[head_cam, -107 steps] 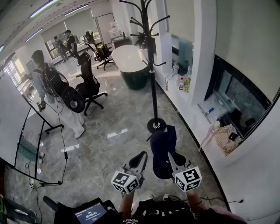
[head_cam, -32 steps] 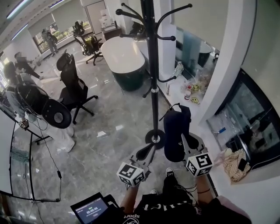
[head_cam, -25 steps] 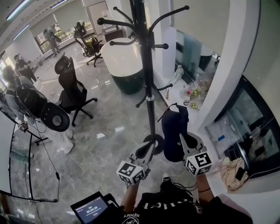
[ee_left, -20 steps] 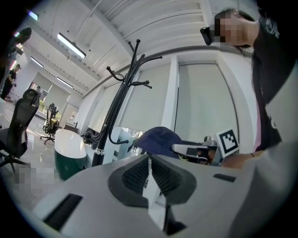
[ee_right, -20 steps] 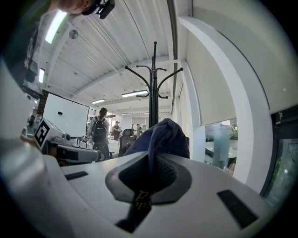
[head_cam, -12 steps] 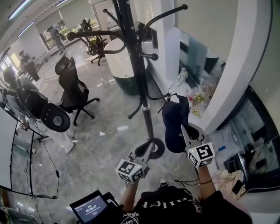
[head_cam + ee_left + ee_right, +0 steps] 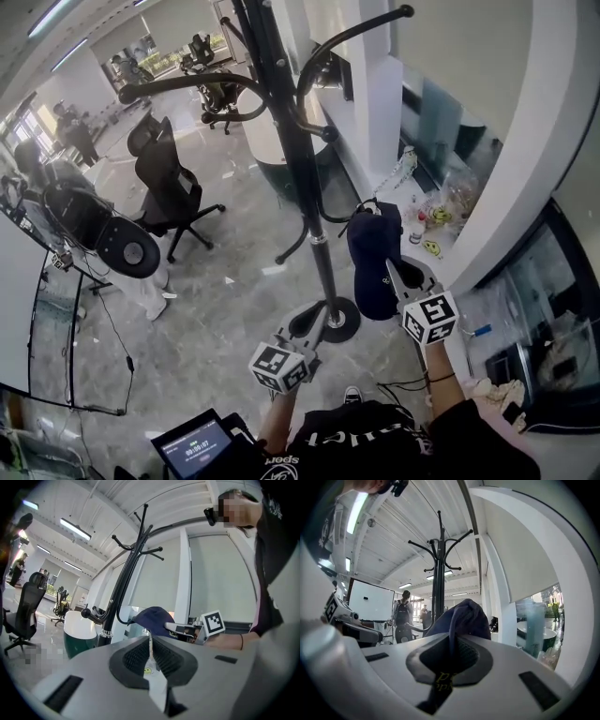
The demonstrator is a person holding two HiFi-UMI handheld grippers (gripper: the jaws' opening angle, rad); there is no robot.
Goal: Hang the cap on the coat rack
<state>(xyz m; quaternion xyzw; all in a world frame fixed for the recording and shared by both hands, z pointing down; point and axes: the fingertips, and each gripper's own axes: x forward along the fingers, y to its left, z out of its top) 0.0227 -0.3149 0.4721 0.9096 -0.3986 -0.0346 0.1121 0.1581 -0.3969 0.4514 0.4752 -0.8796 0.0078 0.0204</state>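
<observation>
The grey marble floor spread around the coat rack, a black pole with curved hooks at several heights, standing on a round base. A white column rose just behind the rack on its right side. A black office chair stood well apart from the rack, off to its left.

The dark navy cap hung in the air just to the right of the rack's pole, above the base and below the upper hooks. Its top edge sat close to the tip of one of the rack's lower hooks; whether the two touched could not be told. No hook carried it.

The right gripper was to the right of the rack's base, its jaws pinched tight on the cap's dark fabric, which ran down between them in the right gripper view, with the cap bulging above the jaws and the rack behind it.

The left gripper pointed at the rack's base from the near side, its jaws drawn together with nothing between them; its own view looked past them to the rack and the cap.
</observation>
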